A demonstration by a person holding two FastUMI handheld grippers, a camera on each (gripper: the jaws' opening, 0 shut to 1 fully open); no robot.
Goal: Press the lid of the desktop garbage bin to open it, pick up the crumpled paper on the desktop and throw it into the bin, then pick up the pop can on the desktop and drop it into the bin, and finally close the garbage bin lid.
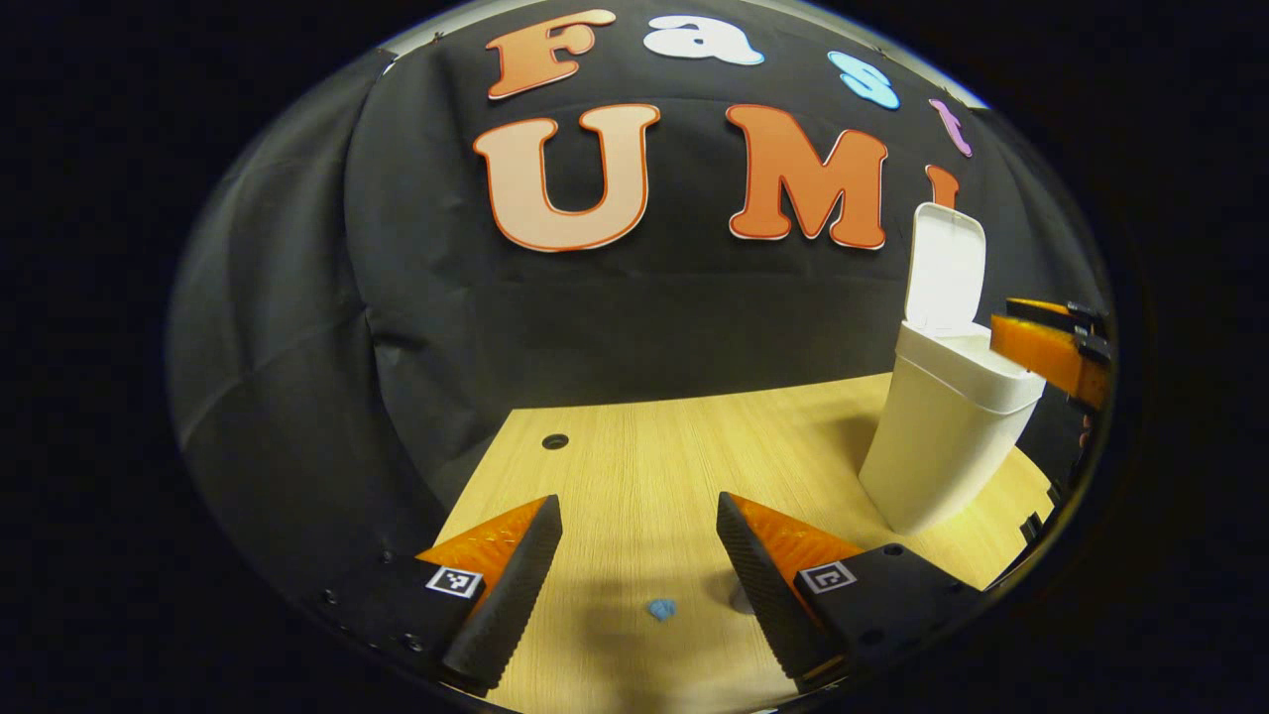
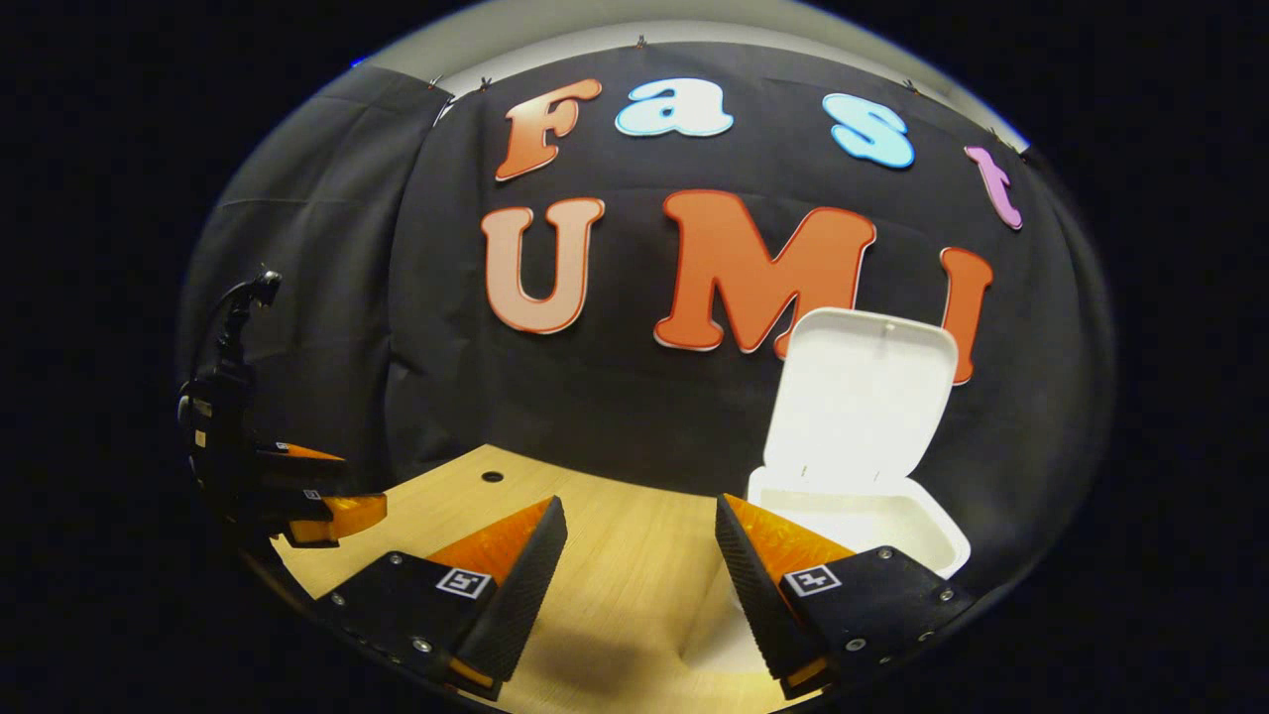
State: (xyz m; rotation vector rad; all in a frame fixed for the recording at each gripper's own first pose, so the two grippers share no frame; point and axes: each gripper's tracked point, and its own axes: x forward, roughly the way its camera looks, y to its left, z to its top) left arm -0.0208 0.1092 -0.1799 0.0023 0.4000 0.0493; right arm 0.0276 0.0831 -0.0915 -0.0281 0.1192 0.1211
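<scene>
- In the left gripper view, the white plastic desktop garbage bin point(image 1: 942, 436) is seen at the right of the frame, standing on the pale wood-grain desktop point(image 1: 634, 466), with its white hinged lid point(image 1: 947, 268) raised upright above the rim.
- In the right gripper view, the same bin point(image 2: 872, 516) is seen at the lower right, just beyond the right-hand finger, and the lid point(image 2: 858, 397) stands open behind the mouth; the opening step is judged done.
- The left gripper point(image 1: 639, 575) is held with its jaws spread wide and nothing between them; under the gap a small blue speck point(image 1: 661, 608) lies on the wood.
- The right gripper point(image 2: 639, 580) is likewise held wide apart and empty, close to the bin's near side.
- No crumpled paper and no pop can are found on the visible part of the desktop; whether they are already inside the bin cannot be told, since its interior is hidden.
- If both were dropped in, only the closing of the lid is judged to be left; otherwise both pickups remain.
- A dark round hole point(image 1: 555, 440) is noted near the desktop's far left corner.
</scene>
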